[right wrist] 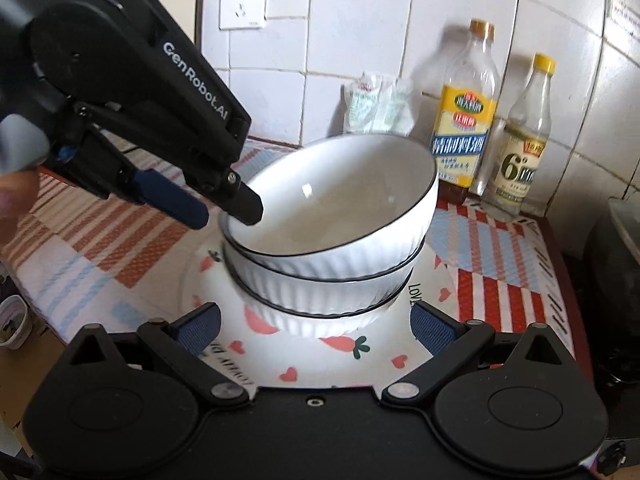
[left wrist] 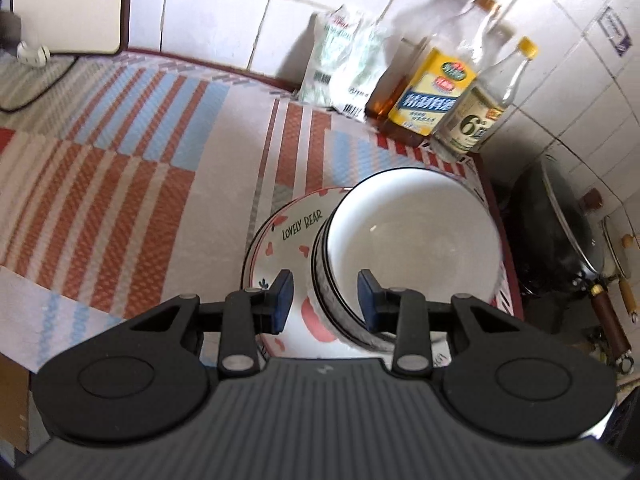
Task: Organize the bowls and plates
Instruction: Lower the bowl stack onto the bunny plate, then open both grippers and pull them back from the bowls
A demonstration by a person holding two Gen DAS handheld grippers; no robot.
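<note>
Three white ribbed bowls with black rims are stacked (right wrist: 332, 264) on a white plate (right wrist: 344, 360) printed with hearts and carrots; the top bowl (right wrist: 340, 208) sits tilted. In the left wrist view the top bowl (left wrist: 412, 236) stands on the same plate (left wrist: 280, 240), marked "LOVELY BEAR". My left gripper (left wrist: 325, 296) (right wrist: 228, 210) is open, its jaws on either side of the top bowl's near rim, one inside and one outside, with gaps to the wall. My right gripper (right wrist: 316, 332) is wide open and empty, low in front of the plate.
Two bottles (right wrist: 466, 120) (right wrist: 524, 148) and a plastic bag (right wrist: 378, 104) stand against the tiled wall behind the stack. A black wok (left wrist: 560, 224) sits on the stove to the right of the counter edge. The striped mat (left wrist: 120, 168) covers the counter to the left.
</note>
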